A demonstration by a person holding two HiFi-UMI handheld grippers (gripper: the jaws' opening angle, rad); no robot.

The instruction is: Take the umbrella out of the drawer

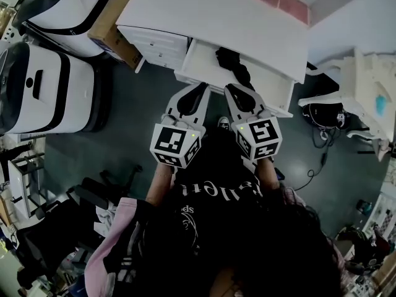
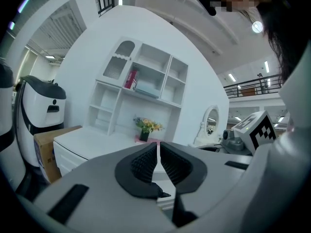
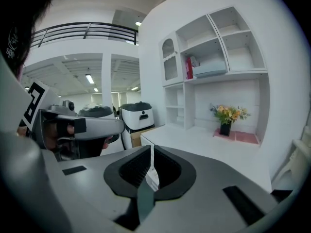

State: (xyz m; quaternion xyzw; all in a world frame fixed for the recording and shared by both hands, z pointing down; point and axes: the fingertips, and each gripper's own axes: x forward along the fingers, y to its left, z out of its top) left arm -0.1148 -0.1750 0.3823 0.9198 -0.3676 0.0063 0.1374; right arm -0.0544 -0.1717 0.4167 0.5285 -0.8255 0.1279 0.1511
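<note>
Black folded umbrella lies in the single open white drawer beneath the white worktop, upper centre of the head view. Two grippers sit just below: left gripper and right gripper, both with jaws pressed together and empty.

The head view is dim and bluish; the white rectangular desk top is brightest, and the dark grey floor beside it sinks nearly black. Both gripper views are bright under long ceiling strip lights, bent and dark at the corners.
</note>
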